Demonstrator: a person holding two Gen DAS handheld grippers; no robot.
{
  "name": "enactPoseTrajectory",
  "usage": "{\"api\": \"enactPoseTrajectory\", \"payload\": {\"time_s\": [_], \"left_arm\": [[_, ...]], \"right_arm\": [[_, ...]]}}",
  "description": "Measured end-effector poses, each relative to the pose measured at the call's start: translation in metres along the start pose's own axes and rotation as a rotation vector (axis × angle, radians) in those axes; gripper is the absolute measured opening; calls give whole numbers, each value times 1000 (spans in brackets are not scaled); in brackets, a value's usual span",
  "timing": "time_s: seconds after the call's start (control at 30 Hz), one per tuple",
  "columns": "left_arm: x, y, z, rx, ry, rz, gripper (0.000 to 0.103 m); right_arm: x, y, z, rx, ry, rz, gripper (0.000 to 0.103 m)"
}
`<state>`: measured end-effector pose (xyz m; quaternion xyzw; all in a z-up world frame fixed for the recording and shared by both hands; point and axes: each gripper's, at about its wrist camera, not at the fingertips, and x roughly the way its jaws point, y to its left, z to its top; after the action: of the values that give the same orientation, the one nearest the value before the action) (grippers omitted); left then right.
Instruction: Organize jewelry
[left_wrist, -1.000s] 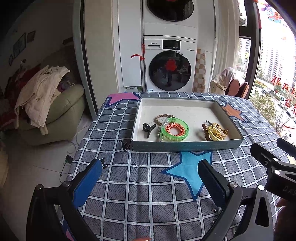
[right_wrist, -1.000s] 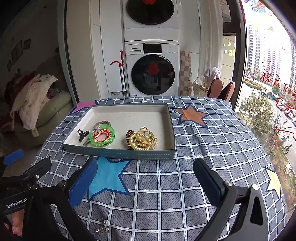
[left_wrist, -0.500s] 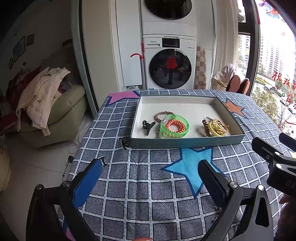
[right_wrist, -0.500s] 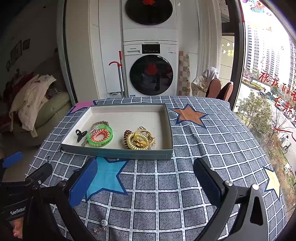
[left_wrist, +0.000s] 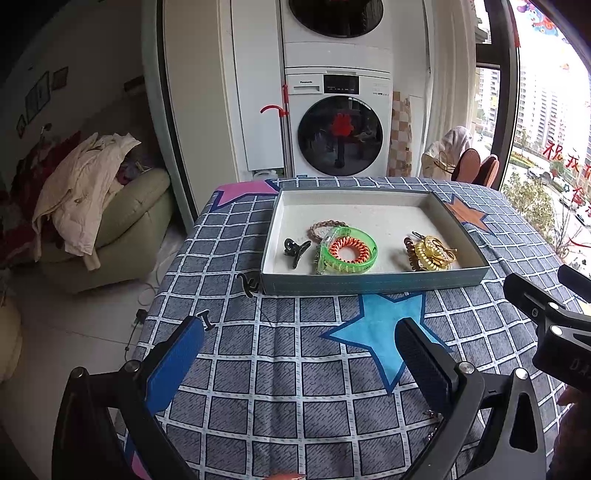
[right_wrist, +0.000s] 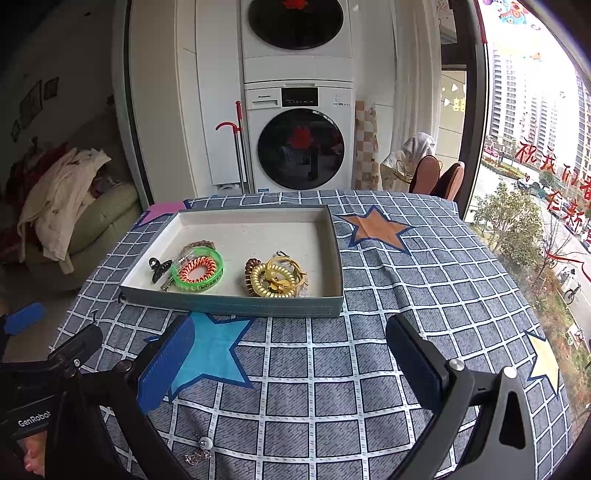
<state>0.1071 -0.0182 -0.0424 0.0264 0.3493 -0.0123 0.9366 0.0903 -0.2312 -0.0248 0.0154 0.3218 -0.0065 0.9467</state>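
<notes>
Both grippers — left (left_wrist: 299, 354) and right (right_wrist: 291, 354) — were held agape and empty, while a loose earring (right_wrist: 199, 448) was seen on the tablecloth (right_wrist: 369, 369) outside the tray (right_wrist: 236, 302) — nearest the right gripper's left finger.

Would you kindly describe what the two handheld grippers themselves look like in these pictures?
Both are black frames with two long angled fingers and silver screws. On the left gripper and the right gripper alike, one finger pad is blue and ribbed, the other dark. The left gripper's body carries white "GenRobot" lettering in the right wrist view. No cables or sleeves show.
</notes>
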Motion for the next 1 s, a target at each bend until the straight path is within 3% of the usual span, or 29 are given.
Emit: {"api": "enactPoseTrajectory", "payload": {"time_s": [1.0], "left_arm": [[2,2,-1,-4,11,6,103]], "right_arm": [[1,-1,0,2,-3,-2,103]]}}
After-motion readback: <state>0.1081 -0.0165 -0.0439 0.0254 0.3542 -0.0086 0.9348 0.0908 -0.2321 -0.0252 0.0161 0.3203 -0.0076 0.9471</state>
